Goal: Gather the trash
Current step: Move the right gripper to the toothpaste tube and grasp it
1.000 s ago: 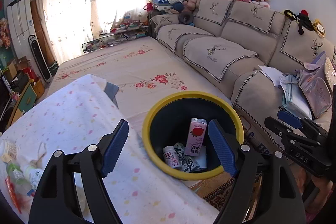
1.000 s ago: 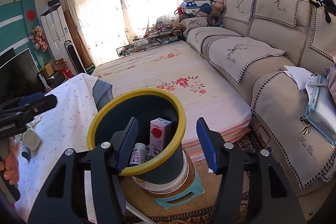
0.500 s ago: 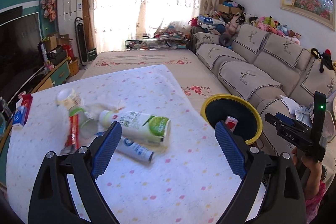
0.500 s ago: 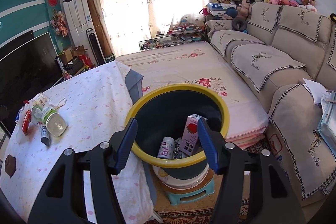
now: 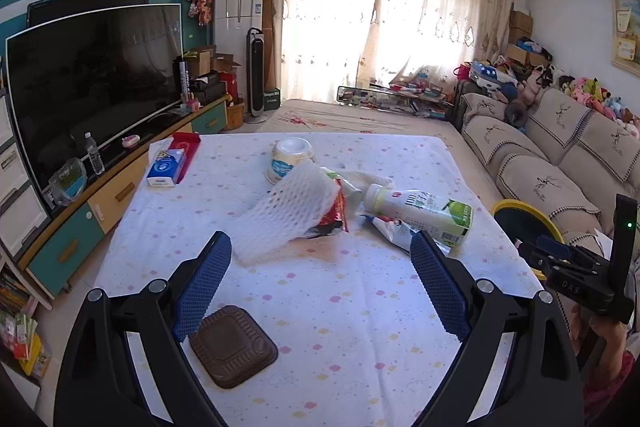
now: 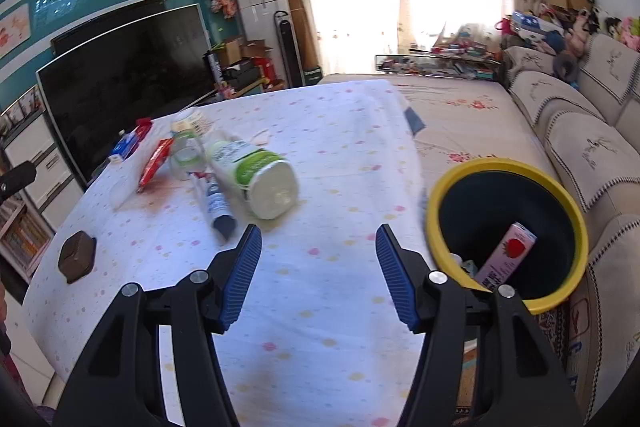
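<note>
Trash lies on the flowered tablecloth [image 5: 360,307]: a white foam net [image 5: 288,215], a red wrapper [image 5: 338,215], a green-and-white bottle [image 5: 424,211] on its side, a tube [image 5: 386,227] and an upturned white cup [image 5: 292,159]. My left gripper [image 5: 320,239] hangs open and empty over the cloth, short of the pile. My right gripper [image 6: 318,231] is open and empty above the table's right part, between the bottle [image 6: 256,175] and the yellow-rimmed bin [image 6: 508,167]. A pink carton [image 6: 510,255] leans inside the bin.
A brown square lid [image 5: 234,351] lies near my left finger. A blue tissue pack [image 5: 166,167] and a red box [image 5: 186,143] sit at the table's far left. A large TV [image 5: 92,87] stands left, a sofa [image 5: 560,155] right, and a low bed behind the table.
Both views have swung left, from the bin to the table. The left gripper went from over the bin to the table's near edge, and its jaws stand wider.
</note>
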A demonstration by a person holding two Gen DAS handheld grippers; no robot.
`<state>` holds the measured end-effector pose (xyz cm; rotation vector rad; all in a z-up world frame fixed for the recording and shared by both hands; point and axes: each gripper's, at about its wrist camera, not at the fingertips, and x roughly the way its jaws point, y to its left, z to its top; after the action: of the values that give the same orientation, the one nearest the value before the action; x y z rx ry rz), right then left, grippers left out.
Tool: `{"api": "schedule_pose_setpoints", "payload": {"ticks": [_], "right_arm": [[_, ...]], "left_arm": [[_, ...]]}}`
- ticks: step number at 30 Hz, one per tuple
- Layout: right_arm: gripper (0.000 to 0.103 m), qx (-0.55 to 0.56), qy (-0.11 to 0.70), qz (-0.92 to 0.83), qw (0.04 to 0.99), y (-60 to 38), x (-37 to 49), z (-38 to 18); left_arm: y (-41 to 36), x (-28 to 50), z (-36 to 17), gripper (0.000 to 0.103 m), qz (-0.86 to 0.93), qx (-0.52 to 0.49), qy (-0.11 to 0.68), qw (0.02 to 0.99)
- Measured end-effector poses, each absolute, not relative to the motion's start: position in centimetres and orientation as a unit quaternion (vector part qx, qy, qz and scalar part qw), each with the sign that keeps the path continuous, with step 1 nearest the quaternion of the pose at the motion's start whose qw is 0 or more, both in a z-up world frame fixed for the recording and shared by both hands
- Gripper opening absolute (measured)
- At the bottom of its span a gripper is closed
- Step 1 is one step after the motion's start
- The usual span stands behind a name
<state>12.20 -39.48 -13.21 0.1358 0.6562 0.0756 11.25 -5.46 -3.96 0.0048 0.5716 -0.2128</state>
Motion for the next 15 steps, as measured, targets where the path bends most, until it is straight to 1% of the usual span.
{"api": "schedule_pose_setpoints", "payload": {"ticks": [9, 15], "right_arm": [[0.057, 0.039, 0.362, 0.136, 0.921, -32.3, 15.9, -14.4], [0.057, 0.017, 0.388, 0.105, 0.916, -31.1, 18.5, -15.2]], "left_arm": [[-2.4, 10.2, -3.4, 0.09, -0.083, -0.005, 0.268, 0.96], [-1.4, 10.1, -3.7, 0.09, -0.081, -0.017, 0.275, 0.958]]}}
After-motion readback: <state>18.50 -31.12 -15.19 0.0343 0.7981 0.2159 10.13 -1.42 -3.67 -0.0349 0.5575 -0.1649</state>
